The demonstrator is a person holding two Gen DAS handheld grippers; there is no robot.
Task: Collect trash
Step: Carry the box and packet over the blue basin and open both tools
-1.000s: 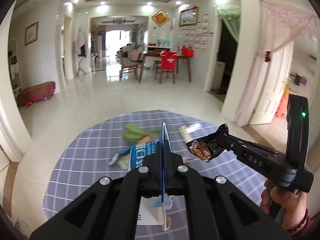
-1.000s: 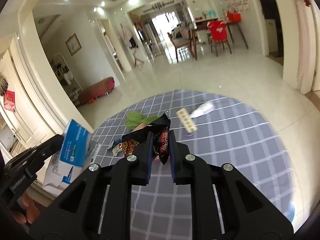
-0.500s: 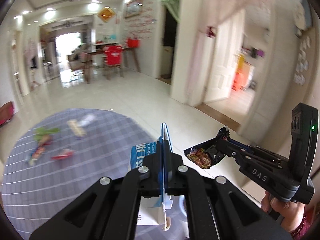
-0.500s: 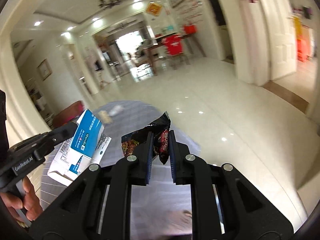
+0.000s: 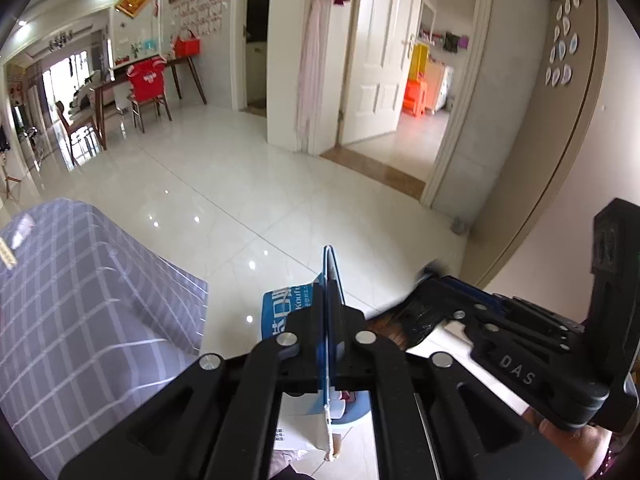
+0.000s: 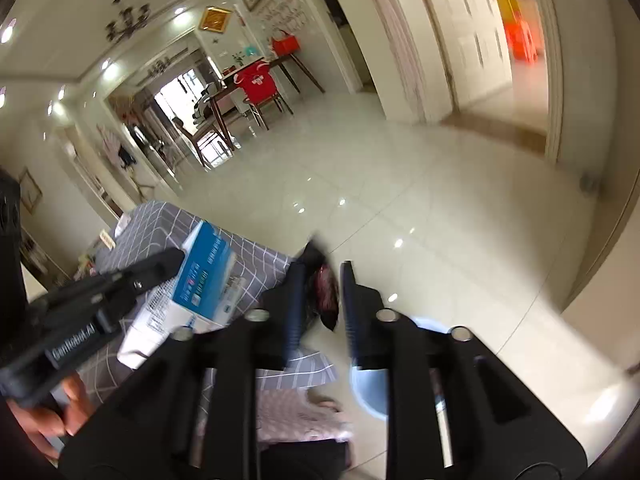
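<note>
Swung away from the tabletop since a second ago, both grippers now out past the edge of the checked grey tablecloth (image 5: 92, 304) and over the glossy white tile floor (image 5: 256, 184); table litter now only a blurred sliver at the far left of the left wrist view. Left gripper (image 5: 329, 312) clamped narrow on a flattened blue-and-white carton (image 5: 286, 304), seen edge-on between the fingers, with its white lower end hanging below them; same carton (image 6: 208, 280) seen flat-on from the right wrist view, pinched at its upper edge and tilted. Right gripper (image 6: 320, 300) with jaws opening, a clear gap between the fingers; dark snack wrapper (image 6: 326, 292) with reddish print between them, blurred, nearer the left finger; cannot tell whether it touches either pad. Light blue round rim of a bin (image 6: 372, 388) just below the right finger, partly hidden by the gripper body; another sliver of it (image 5: 356, 408) visible under the left gripper. Pink-patterned fabric (image 6: 296, 416) beneath the gripper bodies, on the floor side.
</note>
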